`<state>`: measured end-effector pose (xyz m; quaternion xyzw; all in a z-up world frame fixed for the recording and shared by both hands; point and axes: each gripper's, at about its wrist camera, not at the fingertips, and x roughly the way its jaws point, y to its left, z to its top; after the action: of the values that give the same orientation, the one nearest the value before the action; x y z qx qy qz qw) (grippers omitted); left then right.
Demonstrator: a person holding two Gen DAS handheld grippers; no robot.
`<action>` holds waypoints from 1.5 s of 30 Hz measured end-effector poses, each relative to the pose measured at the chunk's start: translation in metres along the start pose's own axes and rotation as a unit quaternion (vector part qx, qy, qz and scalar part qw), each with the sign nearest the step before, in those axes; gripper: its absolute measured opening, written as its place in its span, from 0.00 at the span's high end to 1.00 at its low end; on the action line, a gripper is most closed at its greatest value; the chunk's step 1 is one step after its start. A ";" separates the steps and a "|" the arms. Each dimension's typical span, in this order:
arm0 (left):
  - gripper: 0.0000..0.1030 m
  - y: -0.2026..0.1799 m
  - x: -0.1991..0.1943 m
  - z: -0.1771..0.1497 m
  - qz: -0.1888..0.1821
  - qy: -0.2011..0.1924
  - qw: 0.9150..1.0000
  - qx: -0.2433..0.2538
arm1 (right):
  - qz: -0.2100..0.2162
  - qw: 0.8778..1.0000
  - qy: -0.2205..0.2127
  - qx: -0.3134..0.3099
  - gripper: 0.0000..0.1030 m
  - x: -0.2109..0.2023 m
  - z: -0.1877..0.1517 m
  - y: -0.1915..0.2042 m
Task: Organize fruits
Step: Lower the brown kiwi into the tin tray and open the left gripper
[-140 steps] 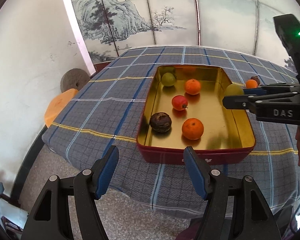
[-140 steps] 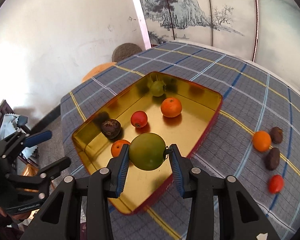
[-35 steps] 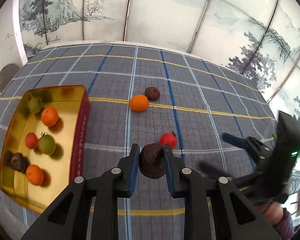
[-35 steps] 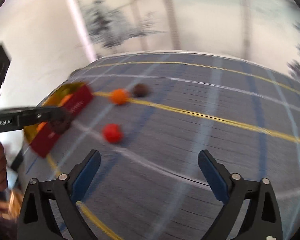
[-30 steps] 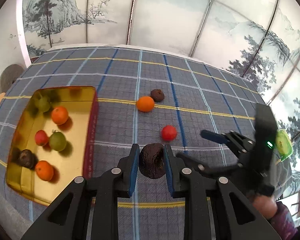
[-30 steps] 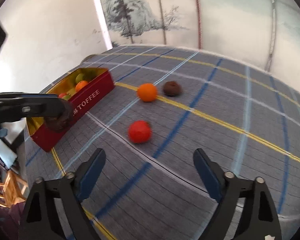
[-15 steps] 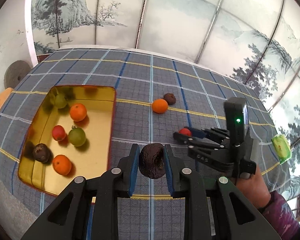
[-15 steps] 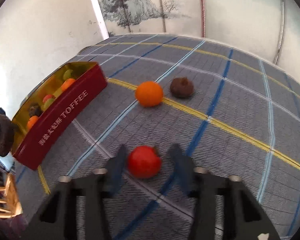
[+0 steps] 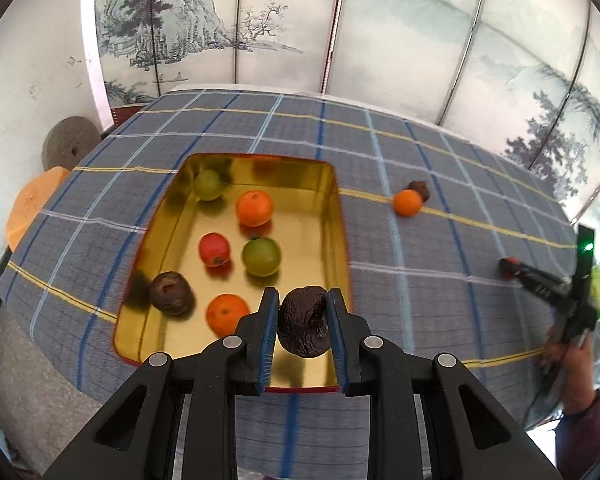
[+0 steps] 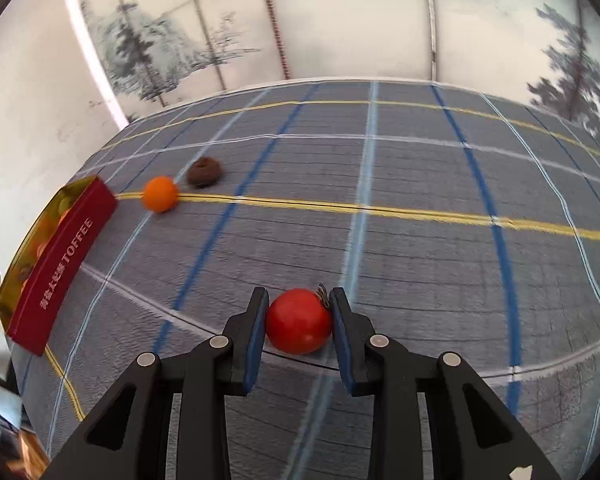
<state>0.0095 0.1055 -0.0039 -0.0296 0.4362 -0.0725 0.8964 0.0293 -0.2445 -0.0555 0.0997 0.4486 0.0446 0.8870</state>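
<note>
My left gripper (image 9: 302, 322) is shut on a dark brown wrinkled fruit (image 9: 304, 328) and holds it above the near right part of the gold tin (image 9: 342, 216). The tin holds several fruits: oranges, green ones, a red one and a brown one. My right gripper (image 10: 299, 322) is shut on a red fruit (image 10: 299, 321) that rests on the checked tablecloth (image 10: 420, 264). An orange (image 10: 160, 194) and a brown fruit (image 10: 205, 172) lie on the cloth beyond it, near the tin's red side (image 10: 60, 268).
The right gripper shows at the far right in the left wrist view (image 9: 548, 280), with the hand holding it. A painted folding screen (image 9: 340, 28) stands behind the table. An orange stool (image 9: 32, 204) and a round grey stone (image 9: 70, 146) are left of the table.
My left gripper has carried the brown fruit left, over the tin. My right gripper has closed on the red fruit.
</note>
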 end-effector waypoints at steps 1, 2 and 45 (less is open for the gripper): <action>0.75 0.001 0.002 -0.001 0.004 -0.003 1.000 0.002 | 0.003 1.000 0.001 0.006 0.72 0.000 0.000 -0.003; 0.75 0.003 0.004 -0.003 0.008 -0.005 1.000 0.004 | 0.003 1.000 0.001 0.007 0.72 0.000 0.000 -0.004; 0.72 -0.011 0.037 -0.010 0.105 -0.029 0.993 0.046 | -0.009 1.000 0.003 -0.002 0.72 0.004 0.000 0.001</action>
<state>0.0225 0.0894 -0.0377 0.0554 0.4069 0.0027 0.9118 0.0320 -0.2425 -0.0583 0.0933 0.4520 0.0377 0.8863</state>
